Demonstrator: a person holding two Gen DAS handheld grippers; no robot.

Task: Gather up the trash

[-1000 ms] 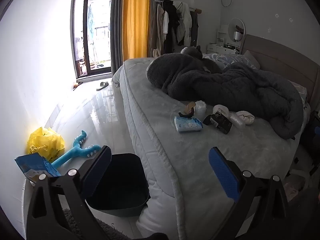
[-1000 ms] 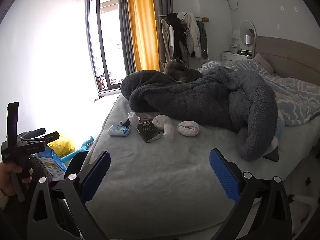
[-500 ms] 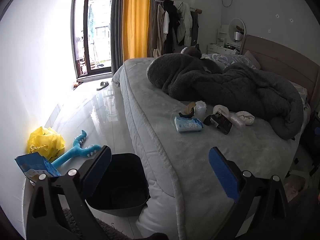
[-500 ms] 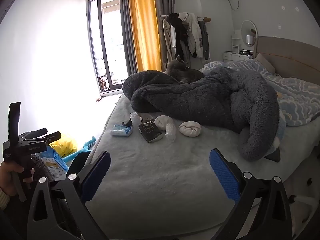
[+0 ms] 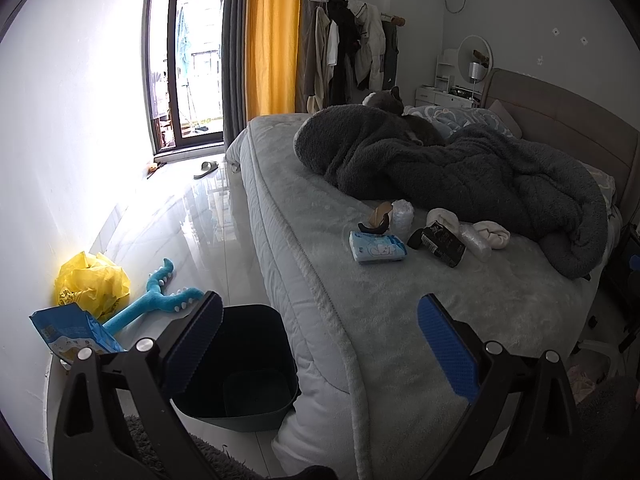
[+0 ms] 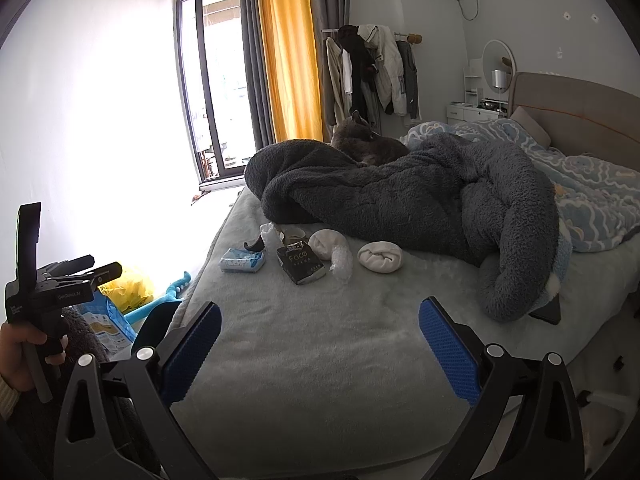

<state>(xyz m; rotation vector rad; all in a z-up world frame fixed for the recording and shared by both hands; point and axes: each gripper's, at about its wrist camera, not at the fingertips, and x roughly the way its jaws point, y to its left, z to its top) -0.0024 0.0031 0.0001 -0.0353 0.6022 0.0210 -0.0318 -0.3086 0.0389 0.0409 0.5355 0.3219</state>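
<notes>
Trash lies in a cluster on the grey bed [image 6: 320, 360]: a blue tissue pack [image 6: 242, 260] [image 5: 377, 247], a black "face" packet [image 6: 301, 262] [image 5: 442, 241], clear crumpled plastic [image 6: 341, 261] [image 5: 476, 242], a torn cup piece [image 5: 378, 218] and white rolled socks [image 6: 379, 257]. A dark bin [image 5: 240, 364] stands on the floor beside the bed. My left gripper [image 5: 320, 344] is open and empty above the bin and bed edge. My right gripper [image 6: 320, 346] is open and empty over the bed, well short of the trash.
A grey fleece blanket [image 6: 400, 204] with a cat [image 6: 366, 142] on it covers the far bed. On the floor by the wall lie a yellow bag [image 5: 92, 284], a blue toy [image 5: 156, 300] and a blue packet [image 5: 68, 332]. The left gripper shows in the right wrist view [image 6: 60, 292].
Both views have shifted only slightly; the right gripper has edged a little closer to the bed. Both grippers stay open and empty.
</notes>
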